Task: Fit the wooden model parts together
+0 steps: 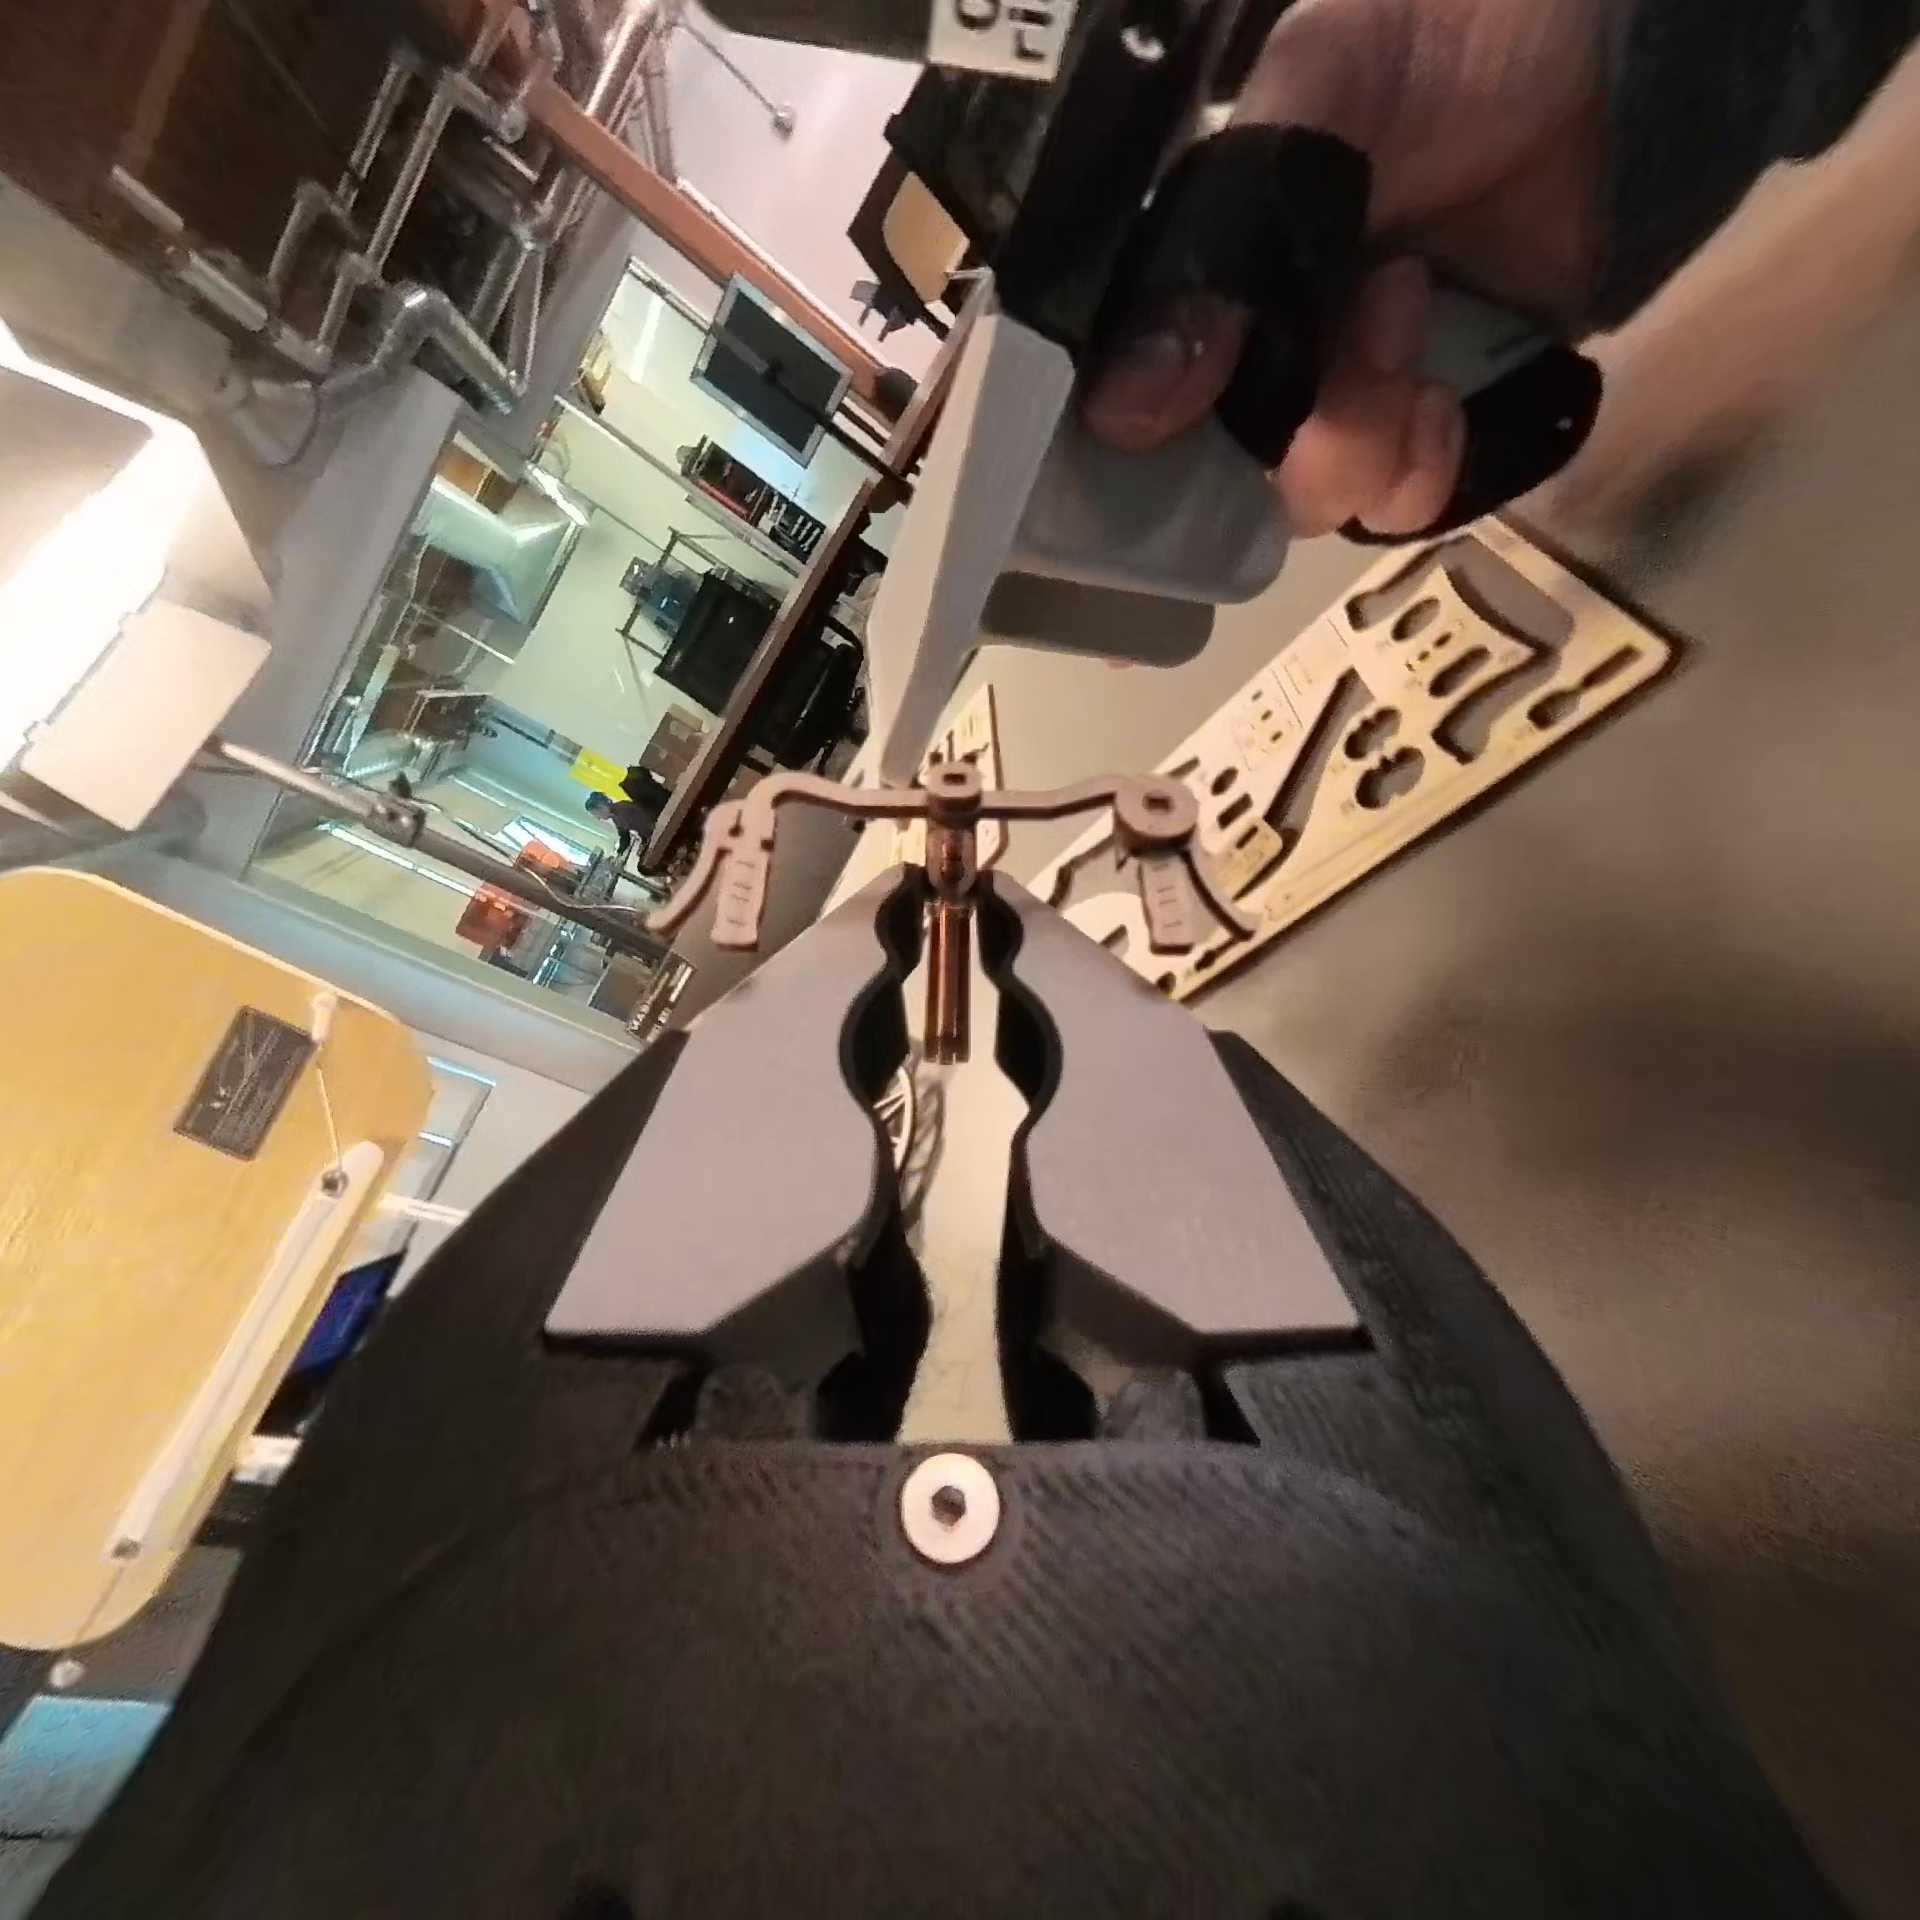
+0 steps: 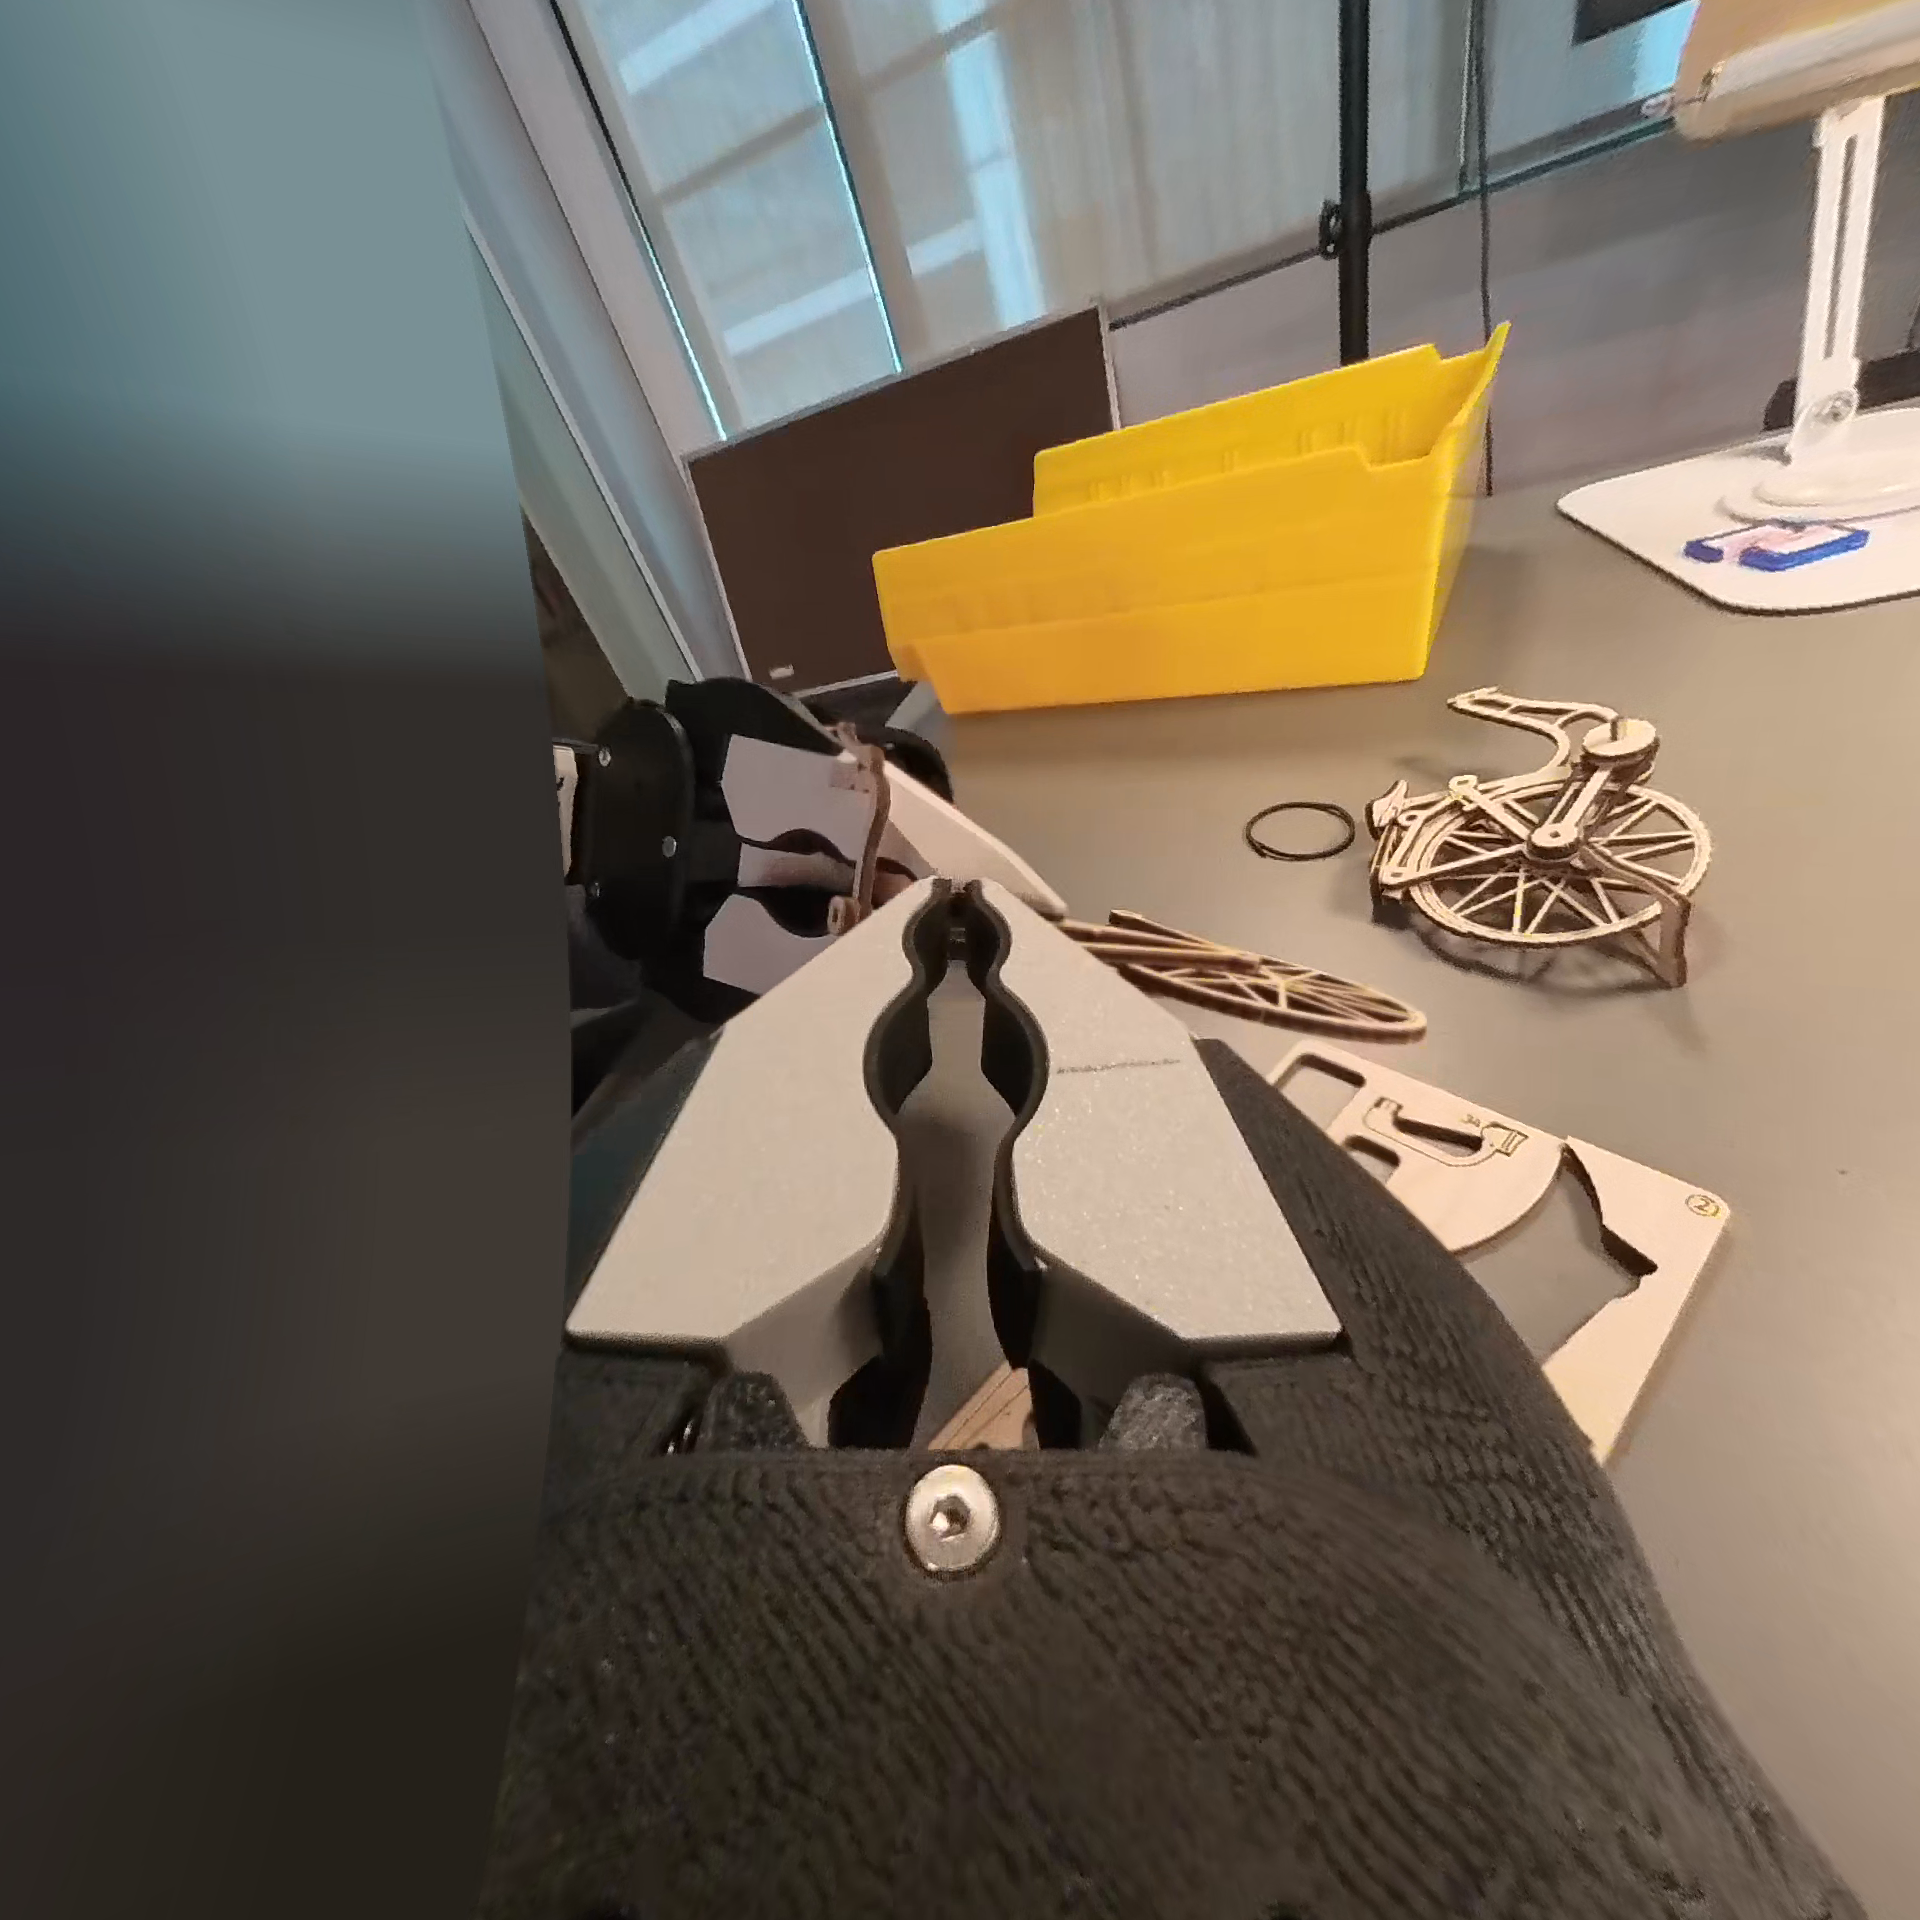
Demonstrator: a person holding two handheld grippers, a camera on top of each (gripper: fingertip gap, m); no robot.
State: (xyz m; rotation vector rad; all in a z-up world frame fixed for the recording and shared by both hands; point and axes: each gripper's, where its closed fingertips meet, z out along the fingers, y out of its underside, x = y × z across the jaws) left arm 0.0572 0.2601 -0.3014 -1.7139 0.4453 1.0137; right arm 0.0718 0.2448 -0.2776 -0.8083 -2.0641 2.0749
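A: Your left gripper [image 1: 948, 902] pinched the stem of the thin laser-cut wooden handlebar piece [image 1: 951, 821], held above the grey surface [image 1: 1558, 1143].

B: And your right gripper [image 2: 958, 896]?

A: Closed; on what, I couldn't tell. The part looked light and brittle, so grip its stem, never the levers.

Grey table [image 2: 1714, 831] bears yellow bin [image 2: 1174, 582], wooden wheels [image 2: 1538, 862], punched sheets [image 2: 1621, 1247]
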